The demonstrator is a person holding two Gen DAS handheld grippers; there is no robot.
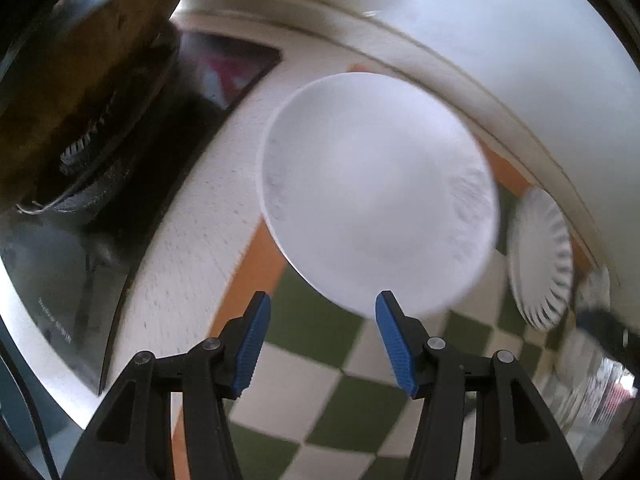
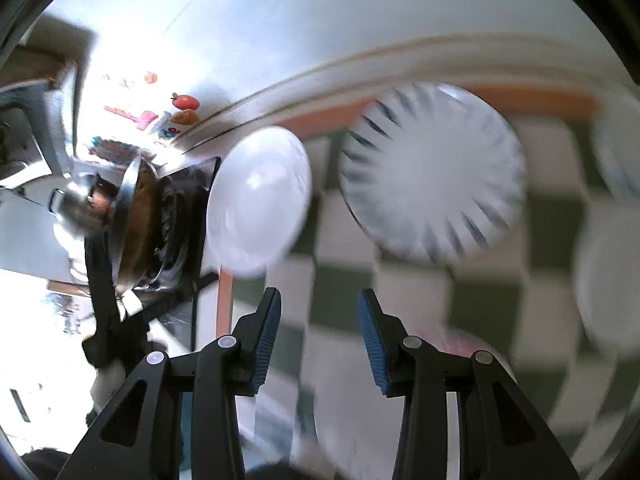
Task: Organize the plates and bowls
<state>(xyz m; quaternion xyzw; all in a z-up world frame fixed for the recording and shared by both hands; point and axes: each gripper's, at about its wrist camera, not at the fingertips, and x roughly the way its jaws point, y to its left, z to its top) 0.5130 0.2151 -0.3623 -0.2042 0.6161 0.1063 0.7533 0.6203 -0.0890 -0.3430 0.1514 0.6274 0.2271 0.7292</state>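
A plain white plate [image 1: 376,196] lies on the green-and-white checked cloth [image 1: 320,328], just ahead of my left gripper [image 1: 323,300], whose blue pads stand apart with nothing between them. A fluted paper plate [image 1: 540,260] lies to its right. In the right wrist view the plain white plate [image 2: 260,200] sits at centre left and the fluted plate [image 2: 432,176] at centre right. My right gripper [image 2: 319,296] hangs above the cloth, jaws apart and empty. More white dishes [image 2: 608,292] blur at the right edge.
A black cooktop [image 1: 140,184] with a large metal pan [image 1: 80,60] borders the cloth on the left. A white wall [image 1: 500,40] with fruit stickers runs behind. A clear container [image 1: 592,400] stands at the lower right.
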